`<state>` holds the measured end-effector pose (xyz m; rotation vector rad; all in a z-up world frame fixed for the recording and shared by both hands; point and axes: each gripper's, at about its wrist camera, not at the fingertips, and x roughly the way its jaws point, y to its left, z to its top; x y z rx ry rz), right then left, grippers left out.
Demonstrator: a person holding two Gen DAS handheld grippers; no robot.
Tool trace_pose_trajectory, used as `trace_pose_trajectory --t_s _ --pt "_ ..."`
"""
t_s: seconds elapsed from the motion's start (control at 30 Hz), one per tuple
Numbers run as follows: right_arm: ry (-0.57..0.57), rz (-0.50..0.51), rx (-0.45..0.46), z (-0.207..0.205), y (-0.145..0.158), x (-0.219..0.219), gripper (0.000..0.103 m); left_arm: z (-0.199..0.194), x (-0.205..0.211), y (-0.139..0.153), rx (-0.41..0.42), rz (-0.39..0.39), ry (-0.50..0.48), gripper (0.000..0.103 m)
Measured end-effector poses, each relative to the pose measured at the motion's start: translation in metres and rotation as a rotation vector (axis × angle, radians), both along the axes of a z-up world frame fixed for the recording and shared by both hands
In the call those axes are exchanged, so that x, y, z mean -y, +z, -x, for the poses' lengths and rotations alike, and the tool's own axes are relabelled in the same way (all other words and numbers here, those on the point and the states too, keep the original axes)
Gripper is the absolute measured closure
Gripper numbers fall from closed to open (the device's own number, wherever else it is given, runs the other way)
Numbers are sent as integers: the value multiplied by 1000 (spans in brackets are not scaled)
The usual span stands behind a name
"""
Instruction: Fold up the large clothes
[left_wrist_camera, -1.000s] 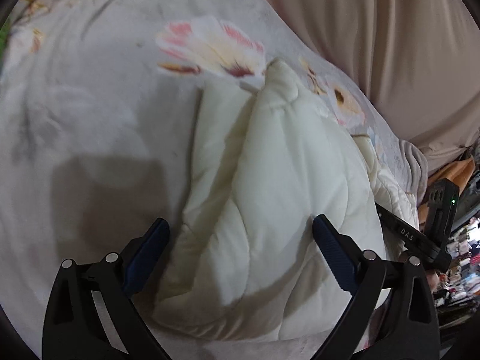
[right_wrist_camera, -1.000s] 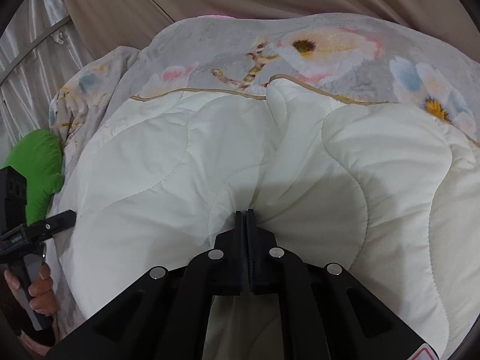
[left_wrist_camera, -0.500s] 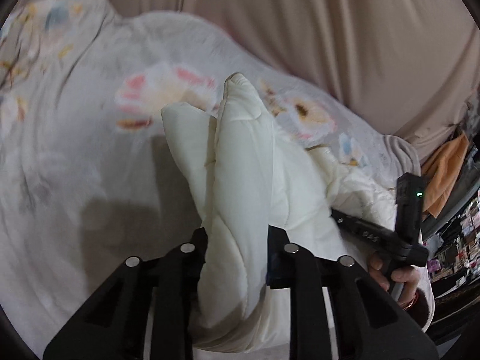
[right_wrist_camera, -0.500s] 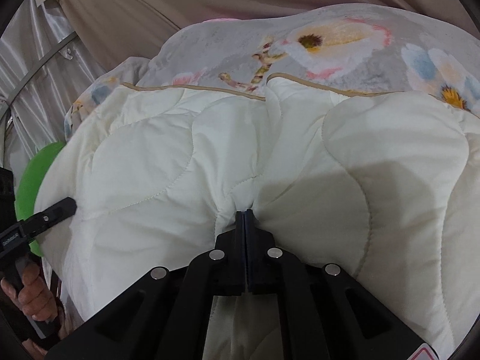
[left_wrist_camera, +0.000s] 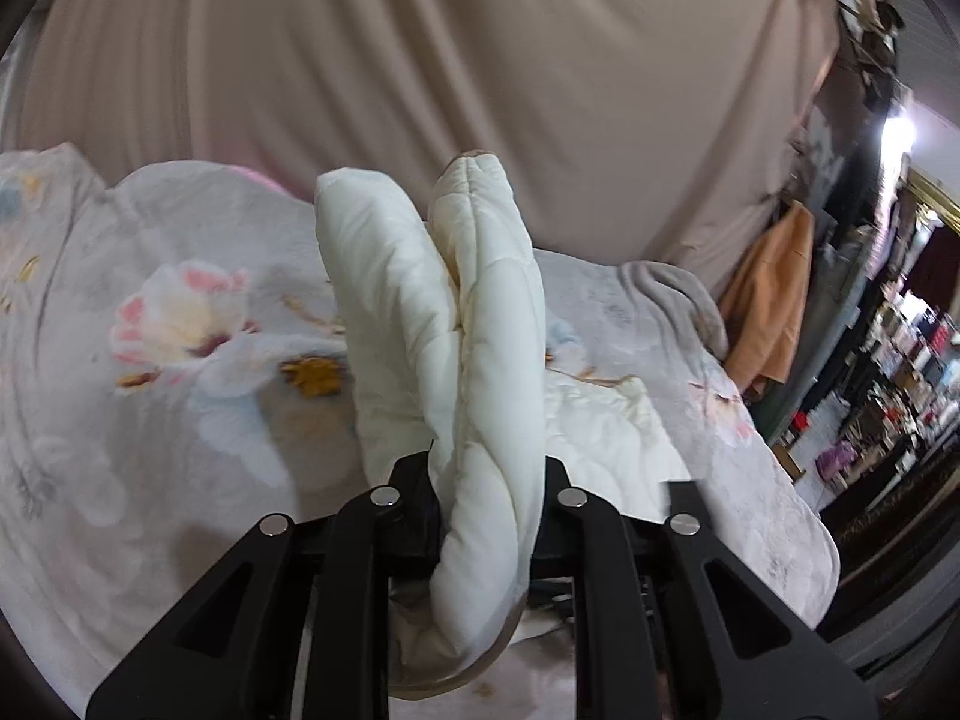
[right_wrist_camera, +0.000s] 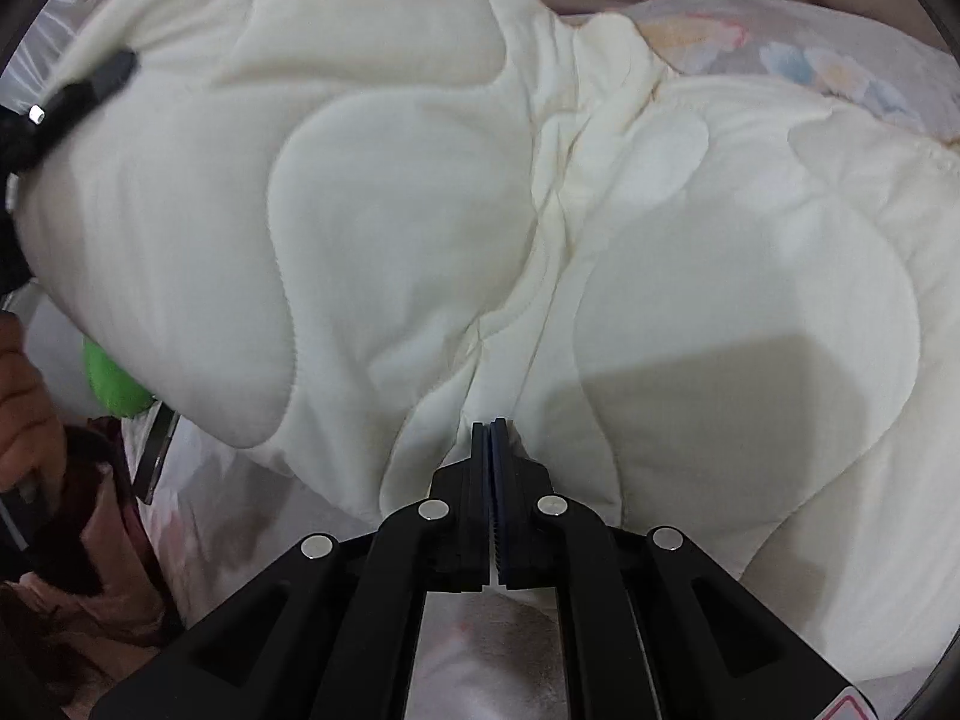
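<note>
A cream quilted garment (left_wrist_camera: 480,312) lies on the bed, and one thick fold of it stands upright between the fingers of my left gripper (left_wrist_camera: 486,474). That gripper's jaws are closing and its pads press the fold from both sides, holding it above the bedspread. In the right wrist view the same garment (right_wrist_camera: 420,210) fills the picture. My right gripper (right_wrist_camera: 491,426) is shut on its near edge. The left gripper (right_wrist_camera: 90,84) shows there at the upper left, lifting that side, with a person's hand (right_wrist_camera: 24,408) below it.
A grey floral bedspread (left_wrist_camera: 180,360) covers the bed under the garment. A beige curtain (left_wrist_camera: 420,60) hangs behind it. An orange cloth (left_wrist_camera: 774,300) and cluttered shelves (left_wrist_camera: 900,360) stand to the right. A green object (right_wrist_camera: 114,384) peeks out under the raised left side.
My left gripper went from wide open over the garment to clamped on a fold, then rose with it. The right gripper stayed shut and shifted; the garment's left side lifted.
</note>
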<state>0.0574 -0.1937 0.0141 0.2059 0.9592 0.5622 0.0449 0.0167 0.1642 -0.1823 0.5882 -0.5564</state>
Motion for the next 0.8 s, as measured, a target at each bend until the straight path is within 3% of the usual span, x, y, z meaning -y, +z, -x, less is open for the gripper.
trace_pose_trajectory --t_s 0.17,0.3,0.53,0.8 --pt "-12 -28 -1 -3 -9 1 99 3 57 2 29 -64 -95 87" --pt "-39 -116 -10 12 -7 20 99 -2 109 -3 23 -105 -164 87" --pt "-214 -214 61 63 -3 103 97 -22 186 -28 -5 -219 -207 87" --pt "-383 -208 121 95 -2 178 97 -39 257 -75 -56 -349 -212 86"
